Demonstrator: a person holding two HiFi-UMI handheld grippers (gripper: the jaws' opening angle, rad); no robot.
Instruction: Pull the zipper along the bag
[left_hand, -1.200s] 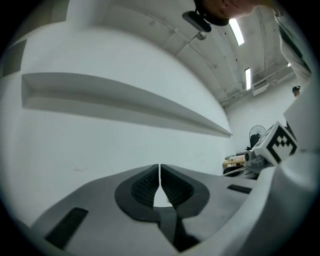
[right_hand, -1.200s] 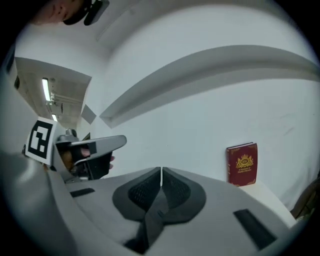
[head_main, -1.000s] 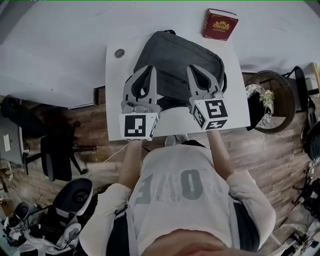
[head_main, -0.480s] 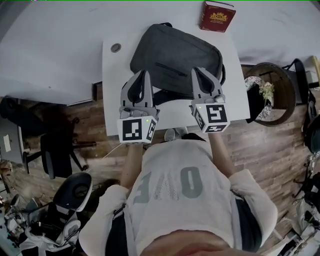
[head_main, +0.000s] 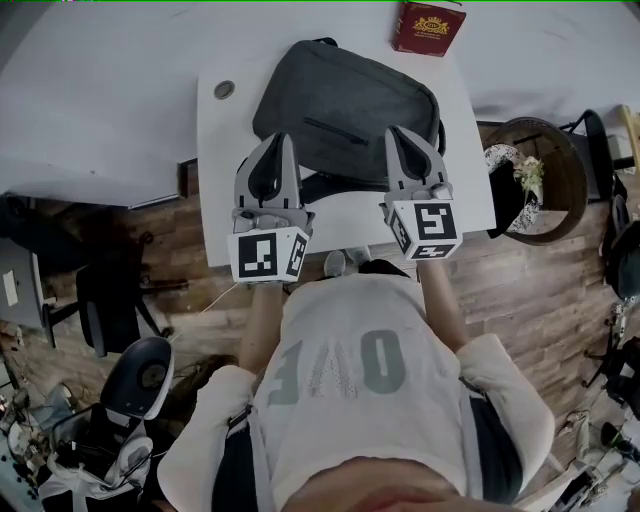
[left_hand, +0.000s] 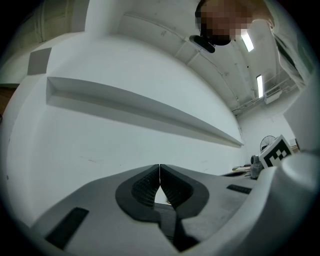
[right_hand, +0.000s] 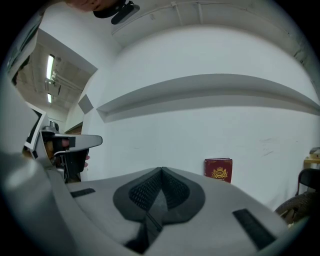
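Note:
A dark grey bag (head_main: 345, 100) lies flat on the small white table (head_main: 340, 225) in the head view, with a short zipper line (head_main: 330, 130) on its top face. My left gripper (head_main: 276, 140) hovers over the bag's near left edge, jaws shut with nothing between them. My right gripper (head_main: 402, 135) hovers over the near right edge, also shut and empty. In the left gripper view the left gripper (left_hand: 159, 172) points at a white wall. The right gripper (right_hand: 161, 172) shows closed pads in its own view. The bag is hidden below the jaws in both gripper views.
A red book (head_main: 425, 27) stands at the table's far right corner and shows as the red book (right_hand: 218, 169) in the right gripper view. A round grommet (head_main: 224, 89) sits at the far left. A dark round basket (head_main: 545, 190) stands right of the table, a chair (head_main: 110, 300) left.
The head view has shifted, so bag and book sit higher in the frame. The right gripper drew back slightly toward the bag's near edge. Both grippers stay shut.

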